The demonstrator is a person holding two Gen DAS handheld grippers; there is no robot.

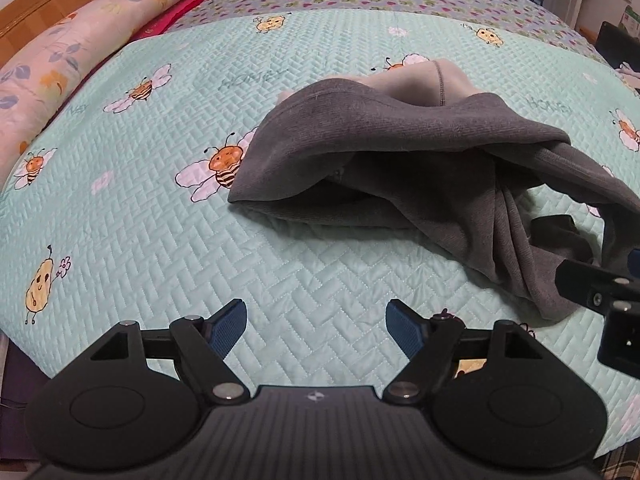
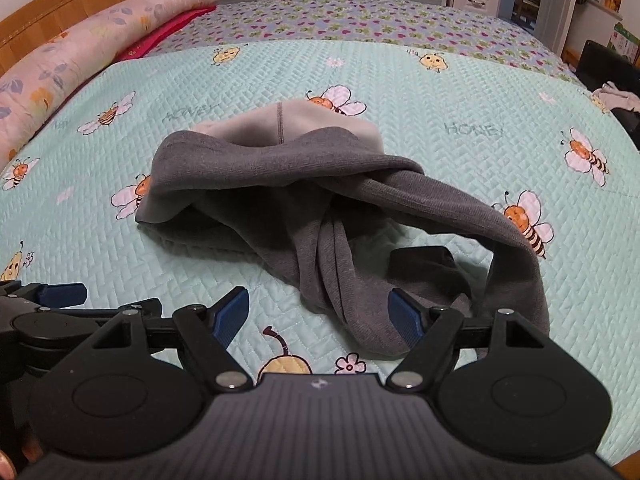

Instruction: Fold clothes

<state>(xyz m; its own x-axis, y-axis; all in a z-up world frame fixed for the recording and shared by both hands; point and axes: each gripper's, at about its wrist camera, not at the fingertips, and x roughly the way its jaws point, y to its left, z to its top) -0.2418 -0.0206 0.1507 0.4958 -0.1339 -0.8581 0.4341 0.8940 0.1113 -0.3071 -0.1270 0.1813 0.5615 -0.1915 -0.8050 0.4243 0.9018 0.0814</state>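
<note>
A crumpled grey garment [image 2: 280,184] lies heaped on the bee-patterned quilt [image 2: 460,92]. The left gripper [image 1: 316,328] hangs spread over bare quilt beside it; the right gripper [image 2: 320,316] hangs spread at the garment's near edge, holding nothing.

garment [image 2: 320,184]: dark grey knitted cloth, fine ribbed, matt; paler grey fleecy inner face with a stitched seam
quilt [image 1: 320,272]: mint-green cloth under the garment, stitched in a herringbone pattern, faint sheen; printed bees
floral sheet [image 2: 360,20]: thin printed cloth beyond the quilt, matt
bolster [image 2: 80,52]: pink flowered cloth, smooth, left of the garment
headboard [image 2: 60,4]: wood, orange-brown, satin varnish, behind the bolster
left gripper [image 1: 316,320]: matt black plastic, ribbed body, bright metal pivot pins; fingers [image 1: 228,324] blue, finely textured
right gripper [image 2: 320,312]: same matt black plastic; blue textured fingers [image 2: 404,316]
</note>
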